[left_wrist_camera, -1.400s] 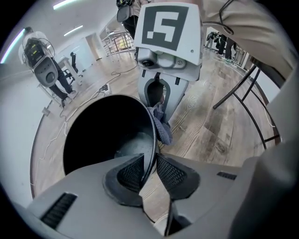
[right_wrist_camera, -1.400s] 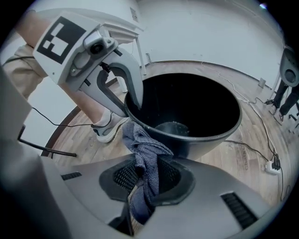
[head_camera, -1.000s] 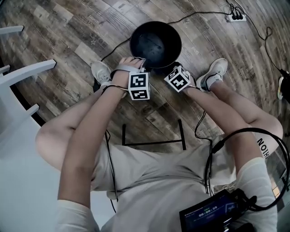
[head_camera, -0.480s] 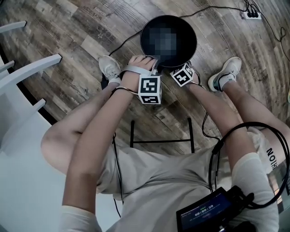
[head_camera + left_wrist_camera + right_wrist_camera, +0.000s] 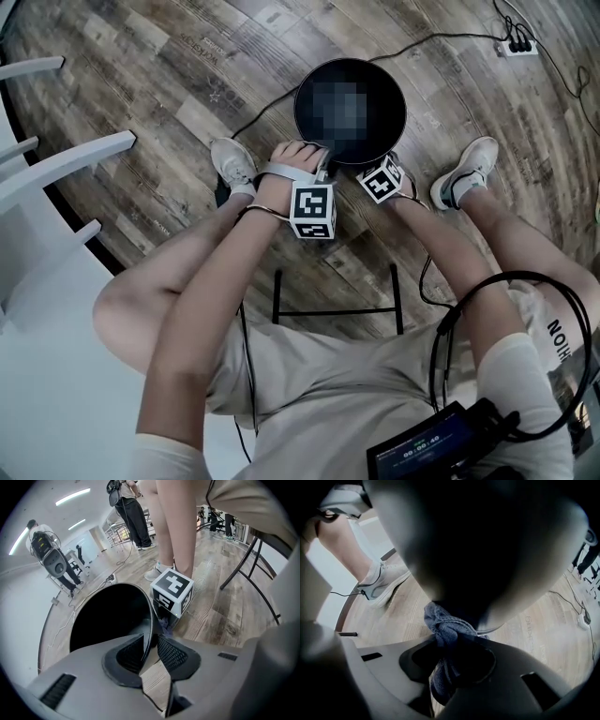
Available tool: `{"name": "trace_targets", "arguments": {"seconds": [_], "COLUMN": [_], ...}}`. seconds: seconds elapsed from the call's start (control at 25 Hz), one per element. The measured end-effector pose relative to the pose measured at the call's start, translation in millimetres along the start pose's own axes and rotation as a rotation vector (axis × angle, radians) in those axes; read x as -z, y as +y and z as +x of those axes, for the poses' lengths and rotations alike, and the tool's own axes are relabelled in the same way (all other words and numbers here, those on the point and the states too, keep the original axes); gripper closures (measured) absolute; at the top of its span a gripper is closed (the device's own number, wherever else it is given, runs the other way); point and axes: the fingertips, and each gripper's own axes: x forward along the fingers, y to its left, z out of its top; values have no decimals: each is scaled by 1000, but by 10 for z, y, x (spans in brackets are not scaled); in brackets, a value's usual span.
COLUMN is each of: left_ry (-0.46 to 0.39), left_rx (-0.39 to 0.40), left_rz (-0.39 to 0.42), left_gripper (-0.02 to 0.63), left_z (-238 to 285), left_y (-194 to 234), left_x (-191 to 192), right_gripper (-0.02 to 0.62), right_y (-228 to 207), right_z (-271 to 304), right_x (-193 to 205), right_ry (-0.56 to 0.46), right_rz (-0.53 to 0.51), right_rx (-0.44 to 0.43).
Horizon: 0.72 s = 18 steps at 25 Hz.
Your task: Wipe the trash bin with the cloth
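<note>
Clamped left gripper (image 5: 151, 649) on rim of trash bin (image 5: 110, 613) at 7 o'clock, right gripper (image 5: 457, 656) on cloth (image 5: 443, 623) at 5 o'clock; likely needed firm, overlapping strokes.

both bare forearms reach forward and down, side by side. the left hand (image 5: 296, 159) holds the left gripper (image 5: 151, 649), which points steeply down with its jaws narrowed onto the rim of the trash bin (image 5: 112, 618), one pad on each side of the wall. just beside it, the right gripper (image 5: 452, 654) also points steeply down, its jaws clamped on the bunched cloth (image 5: 443, 623).
</note>
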Motion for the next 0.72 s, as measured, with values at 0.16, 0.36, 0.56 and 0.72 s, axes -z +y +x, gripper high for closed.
{"name": "trace_targets", "arguments": {"seconds": [0.16,0.36,0.56,0.72], "left_ry": [8,28,61,95], "left_rx": [5,4,7,6], "left_rz": [-1,-3,-80,-176], "left_gripper": [509,509,503,503], "left_z": [6,17,41,90], "left_y": [-16,-12,-74,-9], "left_x": [-19,5,29,-22], "right_gripper": [517,517,517,517], "right_y": [90,194,338,275], "right_z": [-319,-728,-1102,-1371], "right_x": [22,15,-26,-130], "right_ry": [-40,-80,-126,-165], "right_rz": [21,5,-43,-83], "right_rx": [-40,-66,-75,-62]}}
